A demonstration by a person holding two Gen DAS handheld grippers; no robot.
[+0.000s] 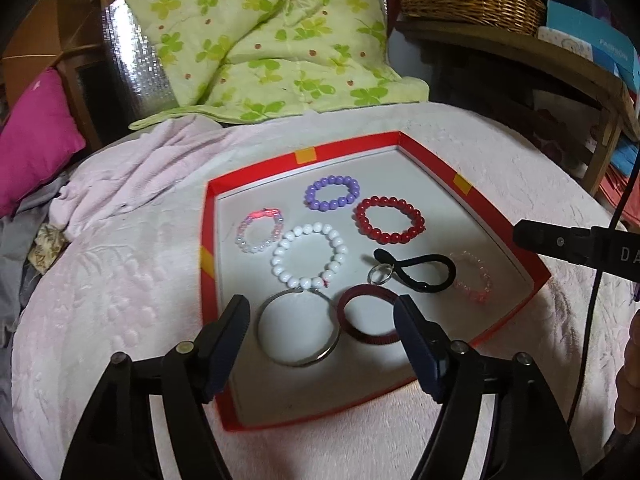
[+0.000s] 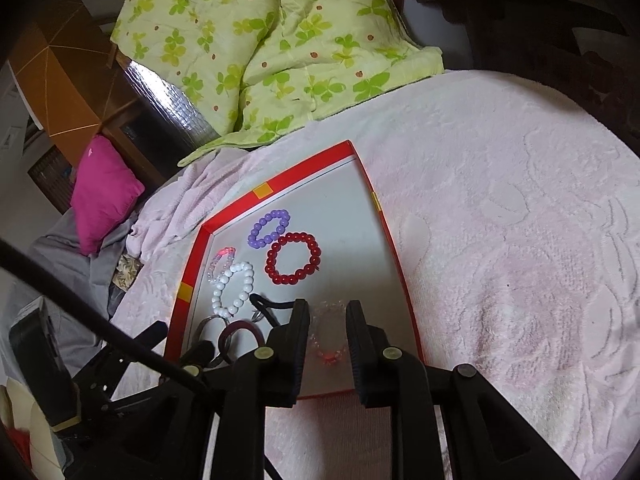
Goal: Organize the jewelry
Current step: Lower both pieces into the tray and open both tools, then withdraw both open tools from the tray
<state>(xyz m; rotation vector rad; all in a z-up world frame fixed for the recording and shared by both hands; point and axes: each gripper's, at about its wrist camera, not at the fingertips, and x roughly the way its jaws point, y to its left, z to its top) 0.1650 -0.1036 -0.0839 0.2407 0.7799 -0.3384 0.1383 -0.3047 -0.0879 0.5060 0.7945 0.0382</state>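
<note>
A shallow red-rimmed tray (image 1: 432,162) sits on a bed covered by a pale pink fleece blanket (image 1: 120,280), and all the jewelry lies on its white floor. Toward the far rim are a purple bead bracelet (image 1: 332,192) and, just beside it, a red bead bracelet (image 1: 389,220); nearer the left wall a clear pink bead bracelet (image 1: 259,230) lies beside a white bead bracelet (image 1: 306,255). At the near end a plain silver bangle (image 1: 298,328) touches the white beads and lies against a dark red ring band (image 1: 370,314), with a black hair tie (image 1: 416,268) and a small silver ring (image 1: 379,274) behind them and a faint pink bead bracelet (image 1: 474,276) close to the right wall. The left tongs (image 1: 322,322) hang wide apart over the bangle, gripping nothing (both pads stand clear of it). The right tongs (image 2: 328,330) hover with a narrow gap above the faint pink bracelet, and nothing is pinched between them. The middle and far right of the tray floor are bare, and the blanket to the right of the tray lies open. A green clover-print quilt (image 1: 256,40) lies beyond the tray, a magenta pillow (image 1: 36,140) off to the left.
</note>
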